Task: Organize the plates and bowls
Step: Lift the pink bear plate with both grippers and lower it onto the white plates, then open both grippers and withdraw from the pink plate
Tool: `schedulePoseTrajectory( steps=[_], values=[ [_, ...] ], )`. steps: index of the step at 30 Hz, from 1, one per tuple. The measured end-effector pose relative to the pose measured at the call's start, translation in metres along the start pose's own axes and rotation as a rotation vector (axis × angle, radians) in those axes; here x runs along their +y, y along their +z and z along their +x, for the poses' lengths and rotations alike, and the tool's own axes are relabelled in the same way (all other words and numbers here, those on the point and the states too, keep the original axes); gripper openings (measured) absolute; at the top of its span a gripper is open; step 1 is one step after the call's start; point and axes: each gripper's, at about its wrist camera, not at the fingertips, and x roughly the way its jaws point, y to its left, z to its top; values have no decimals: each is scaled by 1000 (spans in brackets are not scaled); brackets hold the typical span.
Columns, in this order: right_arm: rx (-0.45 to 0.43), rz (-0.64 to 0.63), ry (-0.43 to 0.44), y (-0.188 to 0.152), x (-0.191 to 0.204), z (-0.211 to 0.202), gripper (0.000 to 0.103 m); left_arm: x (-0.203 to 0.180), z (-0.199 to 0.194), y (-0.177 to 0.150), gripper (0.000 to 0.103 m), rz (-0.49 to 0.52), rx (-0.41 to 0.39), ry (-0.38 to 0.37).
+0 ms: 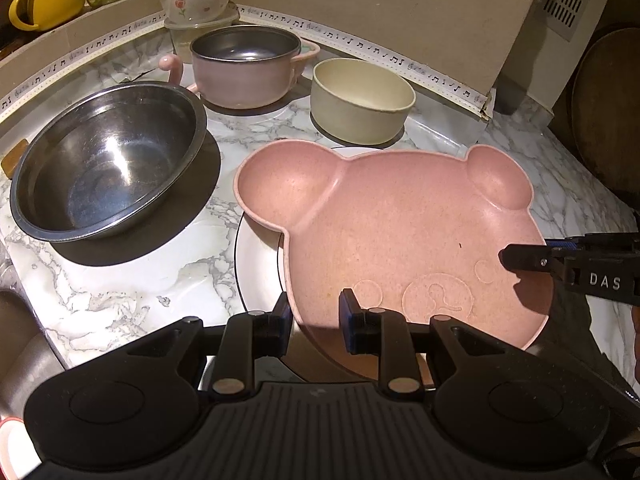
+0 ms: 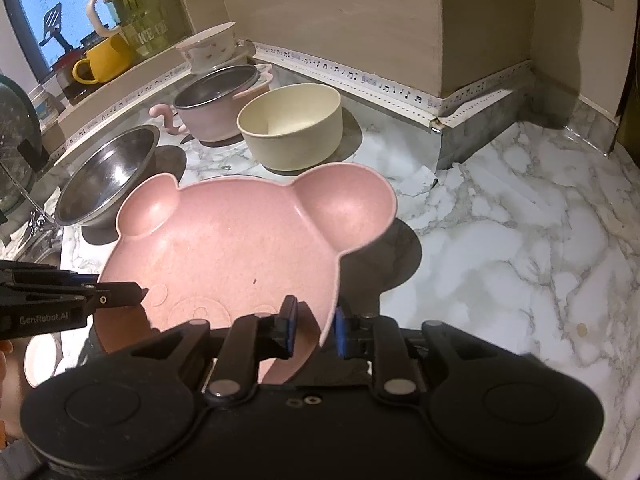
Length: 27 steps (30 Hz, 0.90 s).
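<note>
Left wrist view, plate: the pink bear plate (image 1: pixel 404 240) lies directly ahead of the left gripper (image 1: pixel 316 320), ears pointing away and face end toward the jaws, resting on a white plate (image 1: pixel 256 272) on the marble counter (image 1: pixel 132 300).
Left wrist view, jaws: spread, with the plate's near rim passing between them; one pad sits outside the rim, the other over the plate's inner face. They straddle the rim but do not look pressed on it.
Left wrist view, other gripper: the right gripper (image 1: pixel 520 258) reaches in from the right side, its tip over the plate's right edge.
Left wrist view, surroundings: a steel bowl (image 1: pixel 108 160) stands to the left, a pink pot (image 1: pixel 246 68) and a cream bowl (image 1: pixel 360 100) beyond.
Right wrist view, plate: the pink bear plate (image 2: pixel 240 248) appears tilted, its right edge rising between the right gripper's (image 2: pixel 316 328) pads.
Right wrist view, jaws: partly apart, bracketing that thin rim closely; whether they already pinch it cannot be told.
Right wrist view, other gripper: the left gripper (image 2: pixel 136 294) comes in from the left over the plate's face end.
Judgement: both grippers are equally near, at adjoining edges; the coming move likely turns on closing on the rim.
</note>
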Motion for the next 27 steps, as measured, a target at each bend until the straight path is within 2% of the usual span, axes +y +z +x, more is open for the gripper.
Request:
schedulePoseTrajectory(
  steps=[9,14,27],
  values=[
    [29,-13,-5,2,3,0,26,2,0,1,24,-9,11,3],
    [24,-10,-18,5,-1,-6,31,4,-4,2,24,-10,7,2],
    [-7,-40,-23,13,3,-35,38,7,-33,6,25,3,-54,-23]
  ],
)
